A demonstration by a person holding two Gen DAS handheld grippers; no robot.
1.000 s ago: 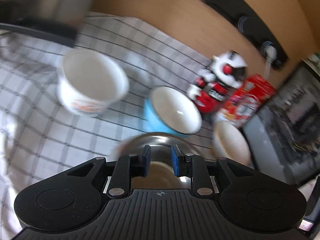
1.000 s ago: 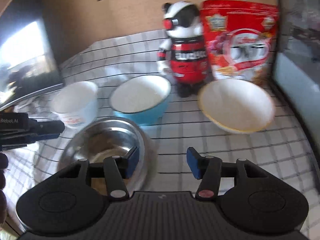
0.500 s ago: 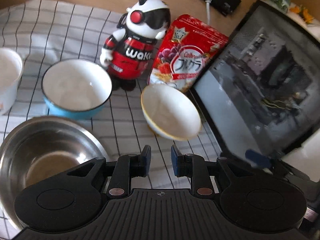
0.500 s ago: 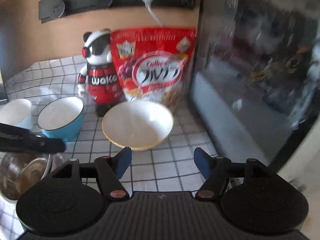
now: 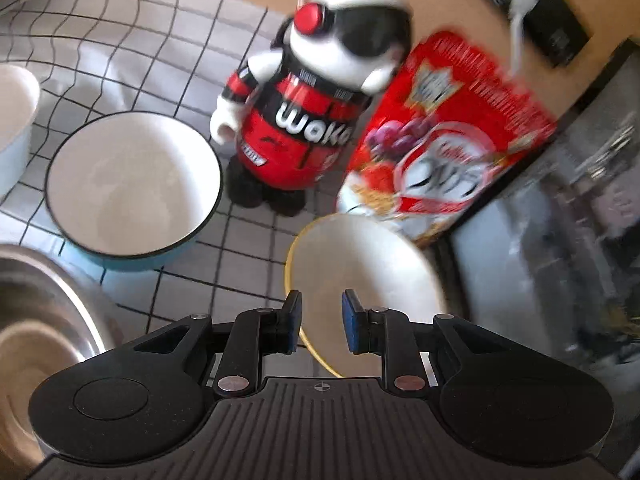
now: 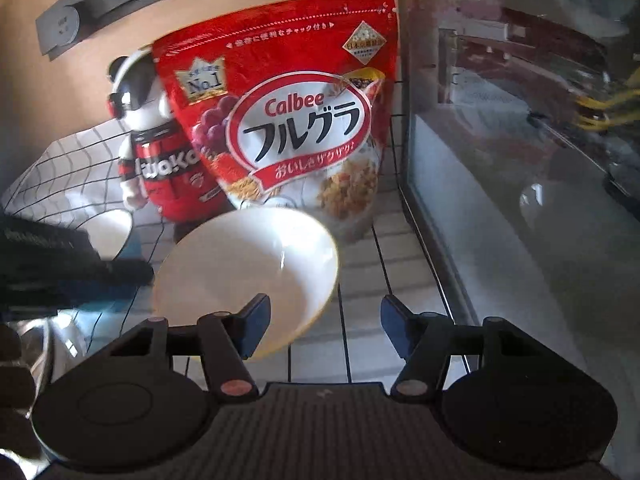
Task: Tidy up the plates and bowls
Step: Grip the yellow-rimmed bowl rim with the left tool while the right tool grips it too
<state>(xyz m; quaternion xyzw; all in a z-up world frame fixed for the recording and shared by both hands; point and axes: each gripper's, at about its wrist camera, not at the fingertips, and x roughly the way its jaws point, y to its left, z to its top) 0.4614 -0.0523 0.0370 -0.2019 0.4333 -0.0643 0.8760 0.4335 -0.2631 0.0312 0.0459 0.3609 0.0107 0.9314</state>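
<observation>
A white bowl with a yellow rim [image 5: 360,272] stands tilted on the checked cloth, in front of the cereal bag. My left gripper [image 5: 322,322] hovers at its near left rim with a narrow gap between the pads, and nothing is pressed. My right gripper [image 6: 325,326] straddles the same bowl's [image 6: 248,264] near right rim. Its jaws are closing: the left finger is over the inside, the right finger outside, and neither pad touches. A blue bowl [image 5: 132,184], a steel bowl [image 5: 36,320] and a white cup [image 5: 12,120] stand to the left.
A red, white and black toy figure [image 5: 308,128] and a red cereal bag [image 6: 288,120] stand right behind the bowls. A dark glass-fronted case [image 6: 520,200] walls off the right side. A power strip [image 6: 104,4] hangs on the wooden wall. The checked cloth [image 5: 120,52] covers the table.
Both grippers have swung to the right, away from the steel bowl and up to the yellow-rimmed bowl. The right jaws spread wider, then narrowed a little. The left gap looks the same.
</observation>
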